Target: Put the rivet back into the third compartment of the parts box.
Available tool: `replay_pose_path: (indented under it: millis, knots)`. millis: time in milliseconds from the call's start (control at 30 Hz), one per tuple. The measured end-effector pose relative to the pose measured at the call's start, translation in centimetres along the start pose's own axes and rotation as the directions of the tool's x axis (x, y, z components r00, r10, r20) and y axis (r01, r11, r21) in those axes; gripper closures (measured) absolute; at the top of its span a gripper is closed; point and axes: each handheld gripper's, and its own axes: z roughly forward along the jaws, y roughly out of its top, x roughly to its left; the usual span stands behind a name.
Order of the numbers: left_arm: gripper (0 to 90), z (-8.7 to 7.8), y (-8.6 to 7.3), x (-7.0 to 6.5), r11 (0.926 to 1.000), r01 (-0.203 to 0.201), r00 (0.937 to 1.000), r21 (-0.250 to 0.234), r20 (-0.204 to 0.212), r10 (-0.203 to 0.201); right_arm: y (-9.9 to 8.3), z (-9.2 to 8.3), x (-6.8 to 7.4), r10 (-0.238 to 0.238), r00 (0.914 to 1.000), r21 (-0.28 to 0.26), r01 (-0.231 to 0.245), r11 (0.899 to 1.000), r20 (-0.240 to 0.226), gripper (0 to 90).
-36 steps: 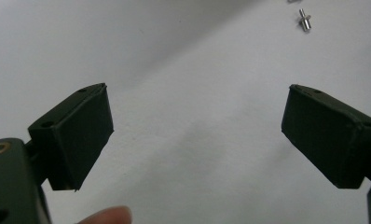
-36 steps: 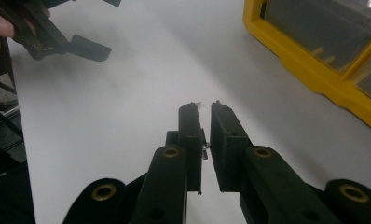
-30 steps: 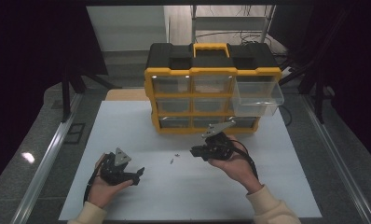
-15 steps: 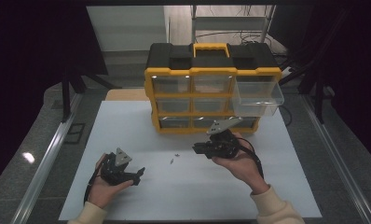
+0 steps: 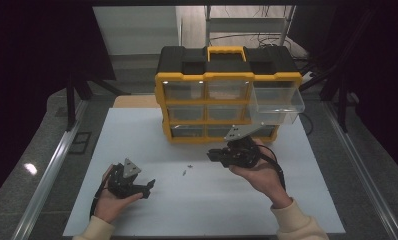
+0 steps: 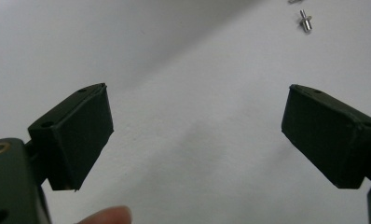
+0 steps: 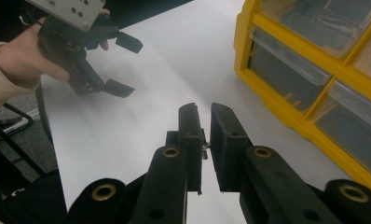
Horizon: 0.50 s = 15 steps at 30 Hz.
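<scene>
My right gripper (image 5: 213, 154) hangs above the white mat (image 5: 137, 130), in front of the yellow and black drawer cabinet (image 5: 227, 75). In the right gripper view its jaws (image 7: 204, 109) stand almost together, shut on a small metal screw (image 7: 205, 148) pinched low between the pads. My left gripper (image 5: 144, 189) rests near the mat's front left, open with nothing between its fingers (image 6: 81, 126). Two more small screws (image 5: 185, 173) lie on the mat between the hands; one screw (image 6: 305, 21) lies beyond the left jaws.
The cabinet's top right clear drawer (image 5: 277, 97) is pulled out over the mat. The other drawers are closed. In the right gripper view the left gripper (image 7: 125, 65) is at the upper left. Metal table rails (image 5: 57, 160) run along both sides.
The right hand has lifted a little off the mat and drifted right toward the cabinet, jaws still together. The left hand has stayed where it was.
</scene>
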Motion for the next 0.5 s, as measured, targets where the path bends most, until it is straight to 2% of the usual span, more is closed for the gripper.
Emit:
replay_pose_path:
  millis: [500]
  knots:
    - [9.6,-0.1,0.0,0.0,1.0,-0.002,1.0,-0.004,0.001,0.002,1.0,-2.1,-0.6,0.01,0.9998,-0.044,-0.009,0.999,0.015,82.4]
